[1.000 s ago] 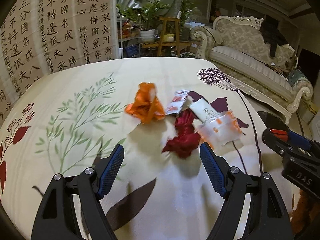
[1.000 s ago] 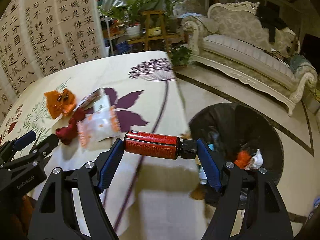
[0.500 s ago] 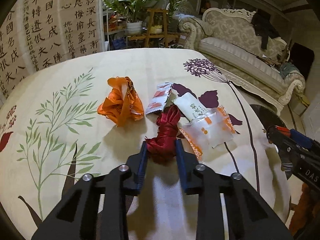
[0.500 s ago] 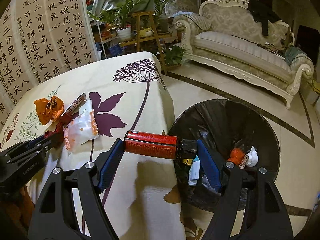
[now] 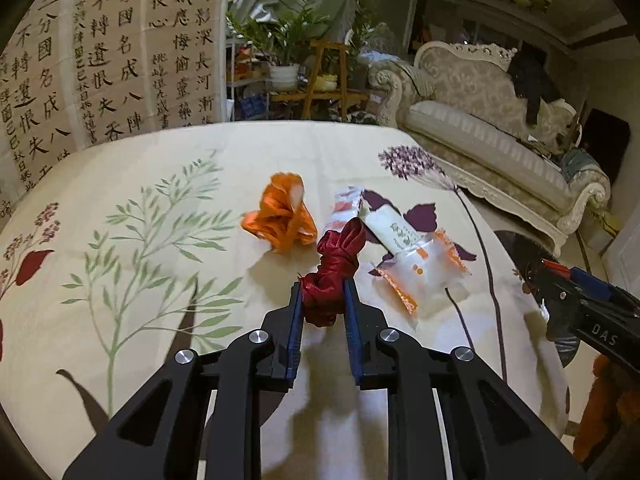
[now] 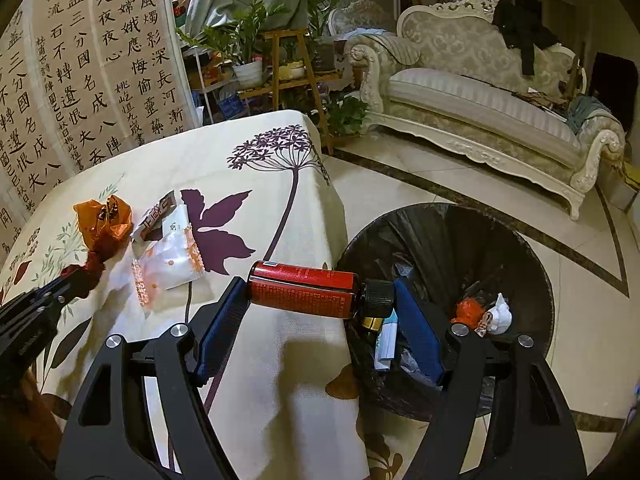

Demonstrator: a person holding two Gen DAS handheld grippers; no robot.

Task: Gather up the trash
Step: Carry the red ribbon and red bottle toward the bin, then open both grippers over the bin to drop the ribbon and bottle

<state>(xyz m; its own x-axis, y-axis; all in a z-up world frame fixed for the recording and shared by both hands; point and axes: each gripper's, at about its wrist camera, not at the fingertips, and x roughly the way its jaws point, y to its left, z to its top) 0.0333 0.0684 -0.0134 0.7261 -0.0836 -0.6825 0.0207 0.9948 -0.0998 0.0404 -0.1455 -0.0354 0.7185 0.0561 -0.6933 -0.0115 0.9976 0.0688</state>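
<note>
Squeezing in on the dark red wrapper (image 5: 334,276), the left gripper (image 5: 322,300) has it pinched on the table (image 5: 160,184). Right gripper (image 6: 320,300) is clamped end to end on a red bottle (image 6: 304,290), held over the table edge beside the trash bin (image 6: 448,240).

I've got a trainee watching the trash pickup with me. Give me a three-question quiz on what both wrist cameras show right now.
1. True or false: the right gripper holds a red bottle end to end.
2. What do the left gripper's closing jaws pinch?
3. Which piece lies farthest from the trash bin: A orange wrapper, B clear packet?

Key: 1 true; 2 dark red wrapper; 3 A.
</note>
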